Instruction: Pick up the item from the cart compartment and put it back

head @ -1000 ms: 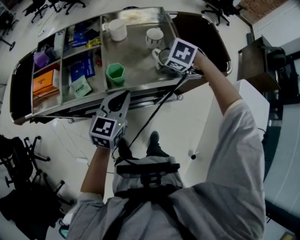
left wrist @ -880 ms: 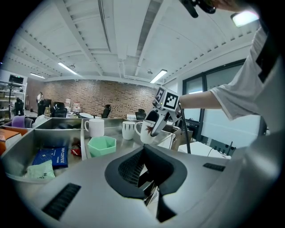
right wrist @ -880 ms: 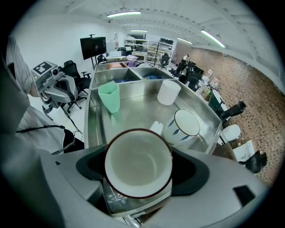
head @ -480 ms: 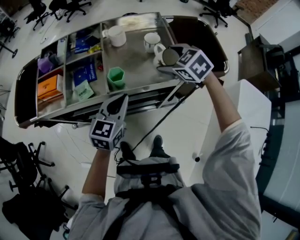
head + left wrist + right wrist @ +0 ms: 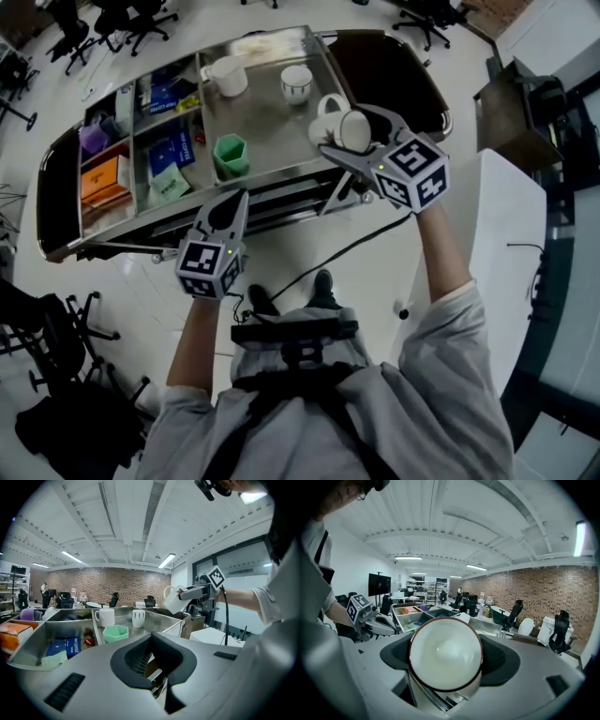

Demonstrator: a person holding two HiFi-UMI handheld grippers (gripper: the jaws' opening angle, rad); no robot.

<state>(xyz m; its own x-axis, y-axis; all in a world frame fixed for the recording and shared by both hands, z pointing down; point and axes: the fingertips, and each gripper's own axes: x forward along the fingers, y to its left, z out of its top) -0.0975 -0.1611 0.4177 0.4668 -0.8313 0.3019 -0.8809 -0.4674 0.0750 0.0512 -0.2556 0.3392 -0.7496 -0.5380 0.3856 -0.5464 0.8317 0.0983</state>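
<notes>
Right hand-held gripper [image 5: 342, 136] is clamped on the white ceramic mug with the thin dark rim line [image 5: 445, 654]. The jaws sit on opposite sides of the mug body. The mouth points straight back at the gripper's camera, so the mug is lying roughly on its side in the grip. It looks empty, so the tilt costs nothing.

The mug is in the air, clear of everything. It's over the near right corner of the large open compartment [image 5: 272, 127] of the stainless steel cart [image 5: 281, 173]. From the left gripper view it sits well above the cart rim.

My read: the pick is done and the put-back is still to do.

Left hand-held gripper [image 5: 236, 204] has its jaws drawn together with nothing between them. It's parked low in front of the cart's near rail, pointing at the cart. Looks like it's just keeping out of the right arm's path.

Also in that compartment:
- a plain white mug with a handle [image 5: 228, 75] at the far left
- a white cup with dark vertical stripes [image 5: 297, 82] at the far right
- a green hexagonal cup [image 5: 230, 155] near the front left

All three are well apart from the held mug. The near right floor is bare steel, which looks like the obvious landing spot.

For the return, the mug has to come back upright before it goes down. The main risk I see is the handle or base clipping the compartment wall on the way in.
</notes>
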